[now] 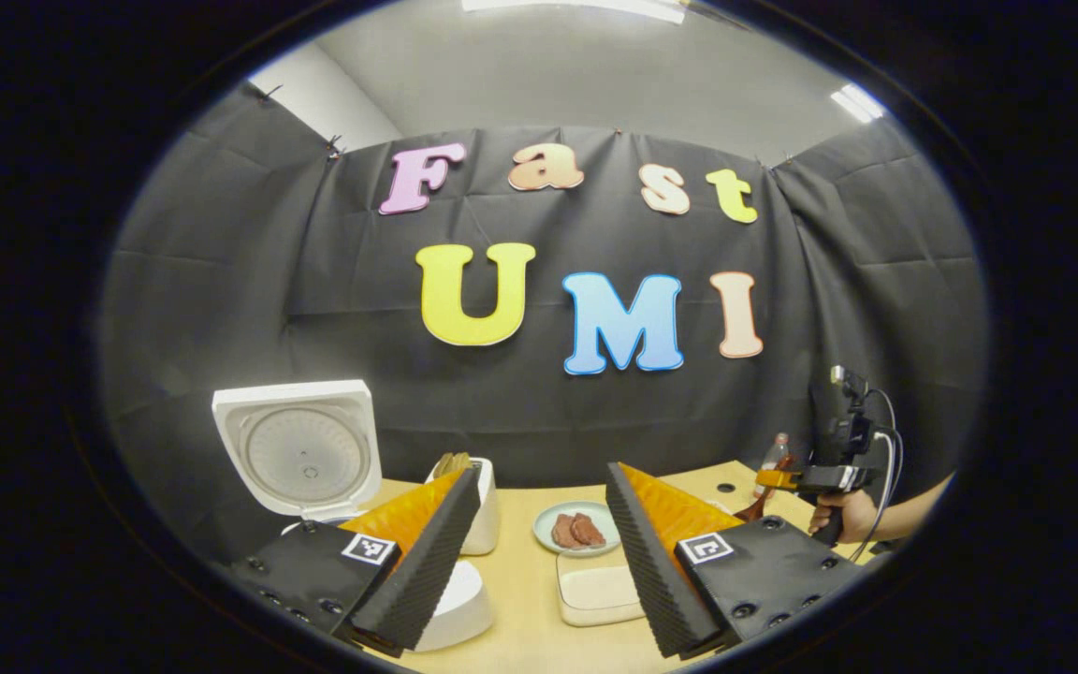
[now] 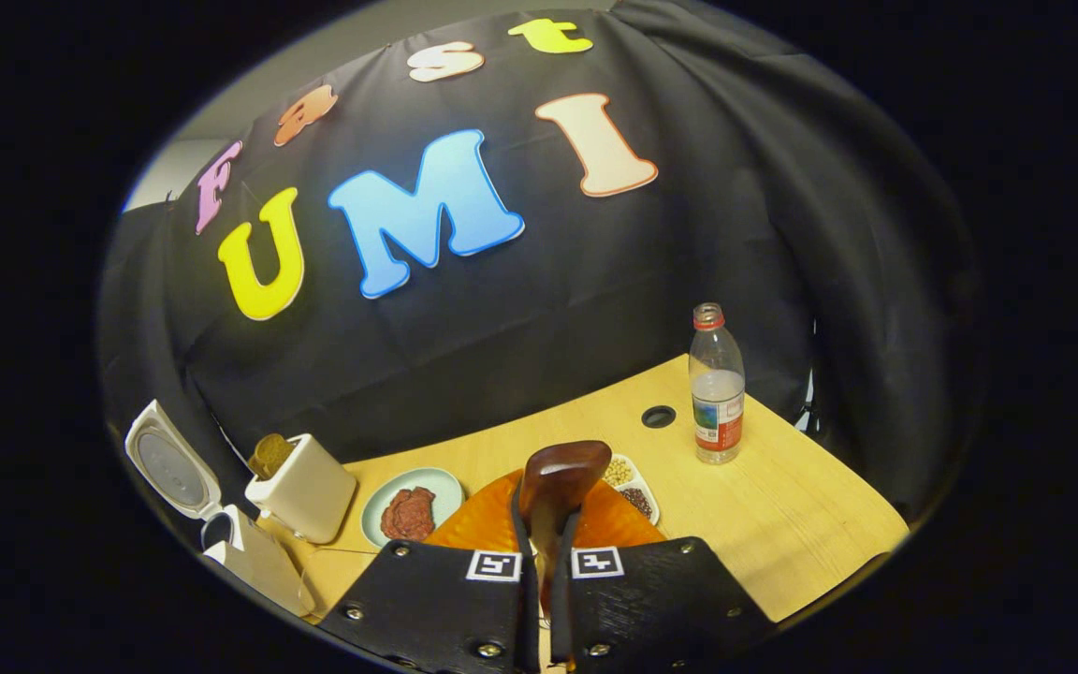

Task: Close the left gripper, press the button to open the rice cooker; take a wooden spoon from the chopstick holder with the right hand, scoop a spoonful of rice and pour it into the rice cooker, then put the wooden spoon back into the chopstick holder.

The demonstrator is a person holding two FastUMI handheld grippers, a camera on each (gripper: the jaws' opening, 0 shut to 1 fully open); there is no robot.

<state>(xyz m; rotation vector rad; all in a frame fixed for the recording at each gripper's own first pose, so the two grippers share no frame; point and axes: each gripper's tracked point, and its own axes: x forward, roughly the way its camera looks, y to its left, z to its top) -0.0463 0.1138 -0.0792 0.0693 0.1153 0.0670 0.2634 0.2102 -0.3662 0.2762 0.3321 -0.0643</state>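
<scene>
Spoon (image 2: 558, 487) stood clamped between both fingers of the right tool (image 2: 544, 562), its brown bowl rising above the fingertips, held over the surface (image 2: 782, 505). Just past it lay a small dish (image 2: 631, 487) of beans and grains, and to its left a plate (image 2: 408, 510) with reddish meat. A white holder (image 2: 307, 491) with a brown utensil in its top stood farther left, beside the cooker (image 2: 249, 552), whose lid (image 2: 169, 463) was swung up. A water bottle (image 2: 717, 384) stood well apart to the right, near a round hole in the surface.

The left tool (image 1: 539, 552) was spread wide with nothing between its fingers. Between them showed the plate (image 1: 576, 529) and a pale flat tray (image 1: 600, 590) nearer. The cooker lid (image 1: 300, 449) stood upright at left, the holder (image 1: 473, 505) just beside it. Far right, a hand (image 1: 843, 515) gripped the other tool.
</scene>
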